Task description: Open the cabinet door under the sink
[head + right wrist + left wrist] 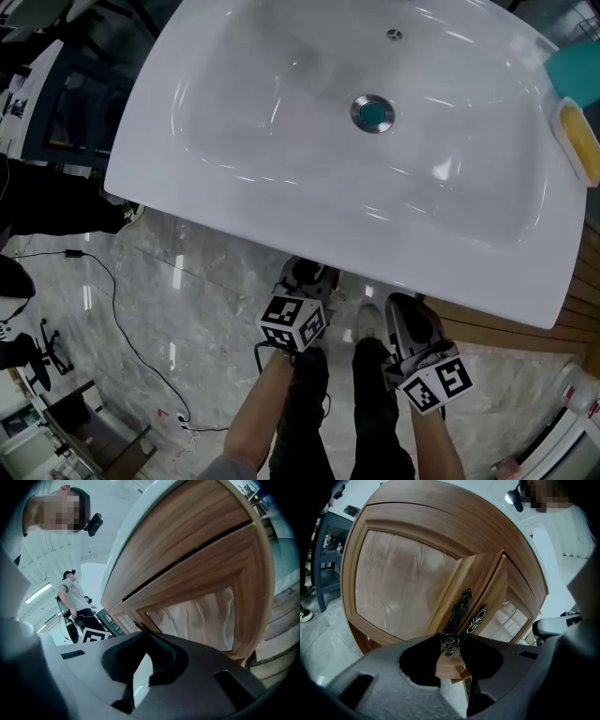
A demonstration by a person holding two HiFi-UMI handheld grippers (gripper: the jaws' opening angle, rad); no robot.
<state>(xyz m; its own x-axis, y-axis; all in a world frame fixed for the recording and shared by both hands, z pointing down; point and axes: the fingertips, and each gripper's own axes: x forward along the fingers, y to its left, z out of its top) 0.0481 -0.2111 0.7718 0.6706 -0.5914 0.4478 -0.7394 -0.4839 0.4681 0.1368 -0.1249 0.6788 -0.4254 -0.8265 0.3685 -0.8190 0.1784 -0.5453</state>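
The wooden cabinet under the white sink point(525, 281) has two panelled doors. The left door point(403, 588) and right door point(508, 613) meet at a middle seam, each with an ornate black handle there. My left gripper point(450, 642) is open, and the lower end of the left handle point(457, 611) lies between its tips without being pressed. The right handle point(477, 619) is just beside it. In the head view the left gripper point(308, 275) reaches under the sink's front edge. My right gripper point(143, 644) is shut with nothing in it, low before the right door point(197, 616).
A teal cup point(574, 73) and a yellow sponge point(578, 139) sit on the sink's right rim. The person's legs point(342, 412) stand on the marble floor, where a black cable point(122, 319) runs. Wooden decking point(511, 328) lies at the right. Another person point(77, 602) stands further off.
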